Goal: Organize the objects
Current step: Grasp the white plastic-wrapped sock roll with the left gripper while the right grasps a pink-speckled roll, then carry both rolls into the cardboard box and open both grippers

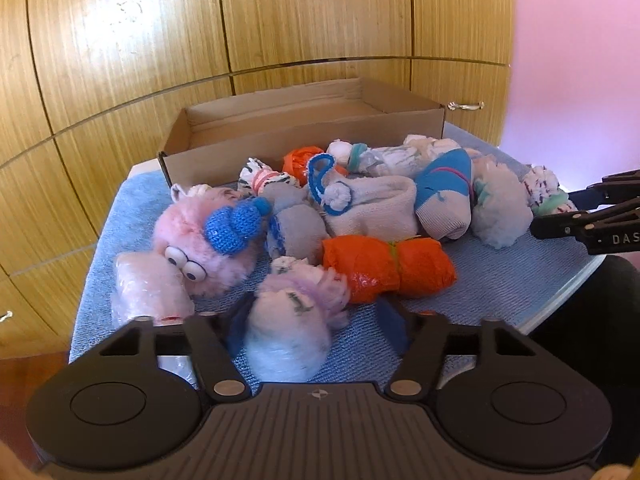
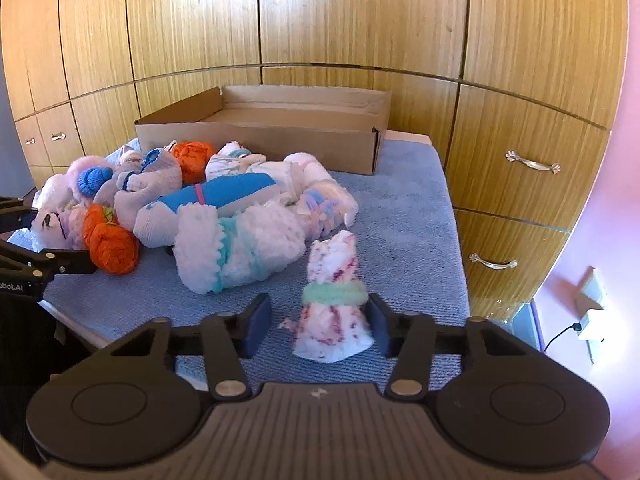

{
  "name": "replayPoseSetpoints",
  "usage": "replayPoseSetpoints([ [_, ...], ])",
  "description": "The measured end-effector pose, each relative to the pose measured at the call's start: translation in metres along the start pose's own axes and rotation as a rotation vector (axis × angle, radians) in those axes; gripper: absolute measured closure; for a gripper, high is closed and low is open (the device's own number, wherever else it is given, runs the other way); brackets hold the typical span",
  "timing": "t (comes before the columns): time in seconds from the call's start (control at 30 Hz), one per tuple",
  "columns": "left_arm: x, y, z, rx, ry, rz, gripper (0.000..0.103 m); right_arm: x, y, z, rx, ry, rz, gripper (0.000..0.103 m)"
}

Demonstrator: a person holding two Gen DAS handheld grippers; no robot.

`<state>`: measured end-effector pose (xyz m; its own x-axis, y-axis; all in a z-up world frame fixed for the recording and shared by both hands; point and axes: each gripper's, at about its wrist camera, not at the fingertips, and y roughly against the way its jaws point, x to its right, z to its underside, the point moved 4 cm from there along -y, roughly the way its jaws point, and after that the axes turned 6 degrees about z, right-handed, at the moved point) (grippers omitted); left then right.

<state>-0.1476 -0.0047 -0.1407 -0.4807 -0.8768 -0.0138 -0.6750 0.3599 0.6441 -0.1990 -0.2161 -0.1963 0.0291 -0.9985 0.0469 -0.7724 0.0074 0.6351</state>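
A heap of rolled socks and soft toys is spread on a blue towel [image 2: 404, 216], in front of an empty cardboard box [image 2: 280, 140]. The left gripper [image 1: 316, 336] is set around a white and lilac bundle [image 1: 288, 328]; whether its pads press on the bundle cannot be told. The right gripper [image 2: 320, 326] is placed about a pink-speckled sock roll [image 2: 334, 300] with a green band; the right pad touches it, while the left pad is held apart.

One cardboard box [image 2: 256, 142], two orange bundles [image 1: 386, 268], roughly ten rolled sock bundles [image 2: 240, 248], one blue towel [image 2: 400, 216]
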Motion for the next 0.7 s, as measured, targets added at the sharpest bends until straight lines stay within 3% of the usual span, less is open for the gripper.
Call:
replayPoseSetpoints([
  [0.03, -0.002, 0.0, 0.0, 0.001, 0.004, -0.007, 0.052, 0.001, 0.0, -0.001, 0.001, -0.003, 0.004, 0.07],
  [0.13, -0.008, 0.001, -0.002, -0.006, 0.034, 0.006, 0.06, 0.003, 0.0, -0.002, 0.0, -0.014, 0.0, 0.073],
  [0.43, -0.007, 0.018, -0.012, -0.005, 0.012, 0.018, 0.061, 0.01, 0.009, -0.01, 0.017, -0.031, -0.007, 0.074],
  [0.7, -0.019, 0.03, -0.033, 0.015, 0.023, 0.01, 0.061, 0.017, 0.018, -0.039, 0.076, -0.014, -0.01, 0.074],
])
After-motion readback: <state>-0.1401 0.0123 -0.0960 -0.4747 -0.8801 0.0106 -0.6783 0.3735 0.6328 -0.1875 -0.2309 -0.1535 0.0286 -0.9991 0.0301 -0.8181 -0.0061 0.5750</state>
